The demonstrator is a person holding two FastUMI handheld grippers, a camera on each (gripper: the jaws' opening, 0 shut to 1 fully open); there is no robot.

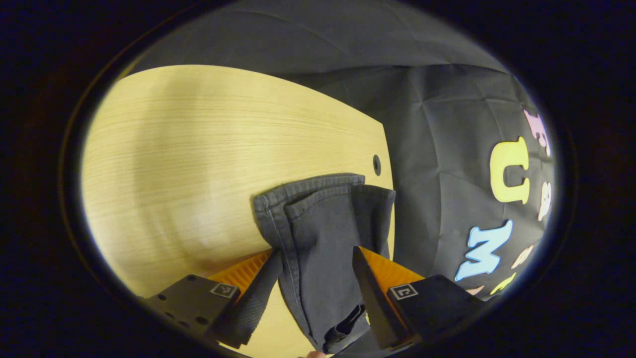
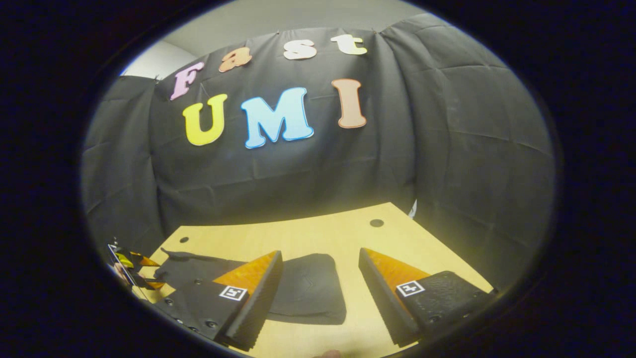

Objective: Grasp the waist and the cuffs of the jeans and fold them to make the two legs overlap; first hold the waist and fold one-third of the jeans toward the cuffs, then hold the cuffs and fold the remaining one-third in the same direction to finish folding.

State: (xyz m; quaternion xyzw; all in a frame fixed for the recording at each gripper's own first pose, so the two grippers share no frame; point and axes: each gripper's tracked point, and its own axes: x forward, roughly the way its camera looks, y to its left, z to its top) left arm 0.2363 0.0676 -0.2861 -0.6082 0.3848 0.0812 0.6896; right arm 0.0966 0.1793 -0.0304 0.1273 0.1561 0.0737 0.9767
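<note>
A black cloth wall (image 2: pixel 308 164) with creases closes the booth behind and beside the pale yellow wood-grain table (image 1: pixel 198 149), which has small round dark holes (image 2: pixel 376 223) near its far edge. In the right gripper view a strip of light grey room wall (image 2: pixel 278 20) shows above the cloth.

The dark grey denim jeans (image 1: pixel 323 223) lie on this table. In the left gripper view two stitched cuffs, one over the other, reach toward the table's edge, just short of a hole (image 1: pixel 376 164), and the fabric runs back between the fingers of the left gripper (image 1: pixel 318 283). Its black, orange-backed fingers (image 1: pixel 253 298) stand apart with the cloth between them; the left finger meets the fabric's edge, but whether the right one presses on it cannot be told.

In the right gripper view a flat, rounded part of the jeans (image 2: pixel 308 288) rests on the table beyond the right gripper (image 2: pixel 318 293), seen through the gap between its widely spread fingers (image 2: pixel 258 298), which hold nothing. More dark fabric stretches to the left toward the other gripper (image 2: pixel 131 266), small at the view's edge.
</note>
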